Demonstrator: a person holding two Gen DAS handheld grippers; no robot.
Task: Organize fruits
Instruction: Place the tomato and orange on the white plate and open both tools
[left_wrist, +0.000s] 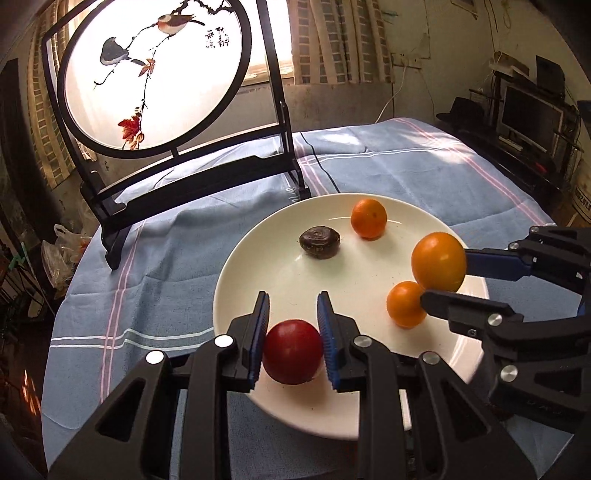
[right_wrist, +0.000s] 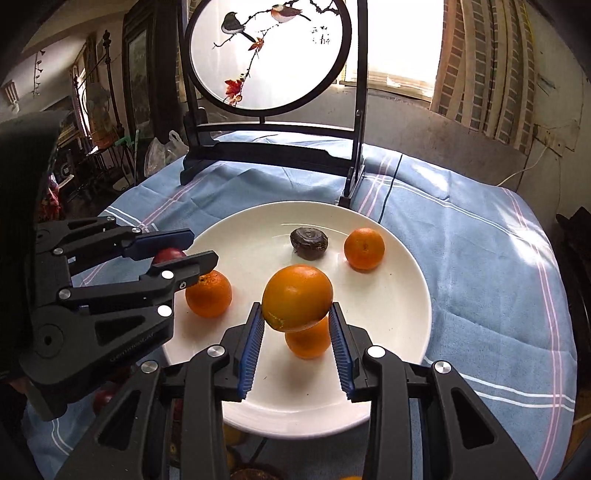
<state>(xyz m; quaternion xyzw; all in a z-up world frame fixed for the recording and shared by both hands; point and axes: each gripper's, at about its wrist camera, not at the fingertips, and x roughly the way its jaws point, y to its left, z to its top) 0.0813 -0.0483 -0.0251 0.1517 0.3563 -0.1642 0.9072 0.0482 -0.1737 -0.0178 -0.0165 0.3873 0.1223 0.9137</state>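
Observation:
A white plate (left_wrist: 369, 398) sits on the blue cloth; it also shows in the right wrist view (right_wrist: 399, 306). My left gripper (left_wrist: 293, 306) is shut on a red fruit (left_wrist: 292, 351) over the plate's near edge; the red fruit (right_wrist: 168, 254) peeks out between the left gripper's fingers (right_wrist: 199, 245) in the right wrist view. My right gripper (right_wrist: 297, 314) is shut on a large orange (right_wrist: 297, 297) and holds it above the plate; the large orange also shows in the left wrist view (left_wrist: 438, 262). On the plate lie small oranges (right_wrist: 364, 248) (right_wrist: 208, 293) (right_wrist: 308, 341) and a dark brown fruit (right_wrist: 308, 243).
A black-framed round painted screen (left_wrist: 155, 74) stands on the cloth behind the plate, also in the right wrist view (right_wrist: 269, 55). More fruit (right_wrist: 103, 400) lies below the plate's near edge. A plastic bag (left_wrist: 62, 258) sits at the table's left edge. Shelves stand to the right.

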